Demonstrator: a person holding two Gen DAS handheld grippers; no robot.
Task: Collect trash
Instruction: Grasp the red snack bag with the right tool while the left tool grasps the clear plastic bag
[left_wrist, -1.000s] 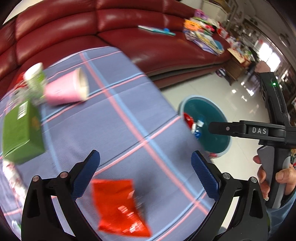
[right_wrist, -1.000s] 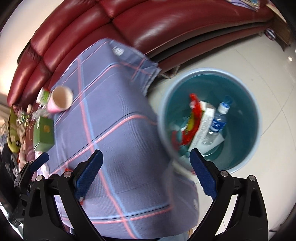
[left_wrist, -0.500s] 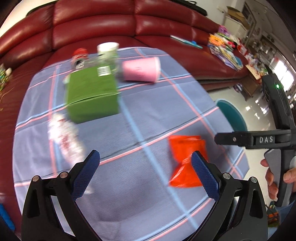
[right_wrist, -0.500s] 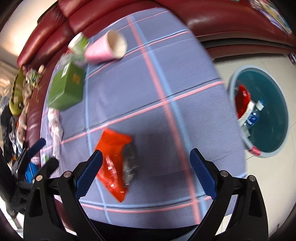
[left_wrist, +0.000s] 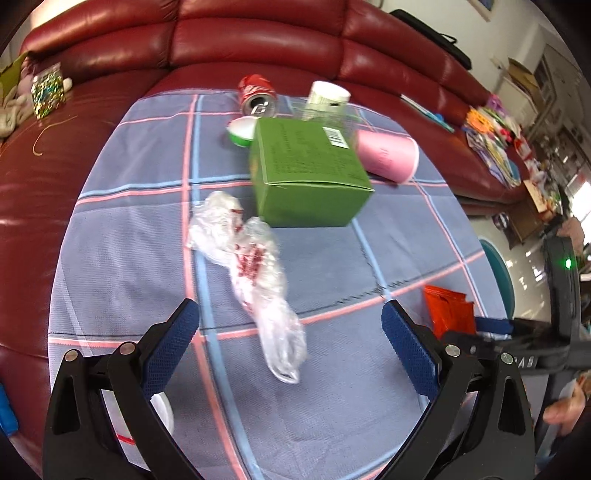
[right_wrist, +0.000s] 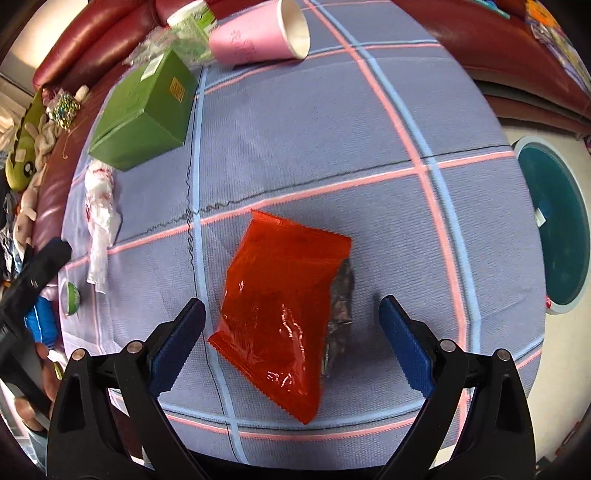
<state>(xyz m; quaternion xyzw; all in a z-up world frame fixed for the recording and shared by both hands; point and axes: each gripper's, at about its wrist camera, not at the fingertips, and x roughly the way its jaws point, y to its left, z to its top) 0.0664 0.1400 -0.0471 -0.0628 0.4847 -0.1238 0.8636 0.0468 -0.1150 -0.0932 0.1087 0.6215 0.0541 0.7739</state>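
My left gripper (left_wrist: 291, 332) is open and empty above a crumpled clear plastic bag (left_wrist: 255, 273) on the checked tablecloth (left_wrist: 129, 240). My right gripper (right_wrist: 291, 325) is open and empty, its blue pads either side of a red snack wrapper (right_wrist: 280, 302). The wrapper also shows in the left wrist view (left_wrist: 448, 310), and the bag in the right wrist view (right_wrist: 99, 218). A green box (left_wrist: 306, 177), a pink paper cup (left_wrist: 388, 155), a red can (left_wrist: 256, 94) and a white-lidded container (left_wrist: 327, 99) lie further back. A teal trash bin (right_wrist: 554, 221) stands on the floor at the right.
A red leather sofa (left_wrist: 258, 40) curves behind the table, with toys (left_wrist: 33, 92) at its left end and books (left_wrist: 495, 129) at its right. A small green and white lid (left_wrist: 242, 131) lies by the box. The table edge drops off near the bin.
Both grippers have swung left from the bin side over the table. The left one now faces the plastic bag. The right one has come down closer around the red wrapper.
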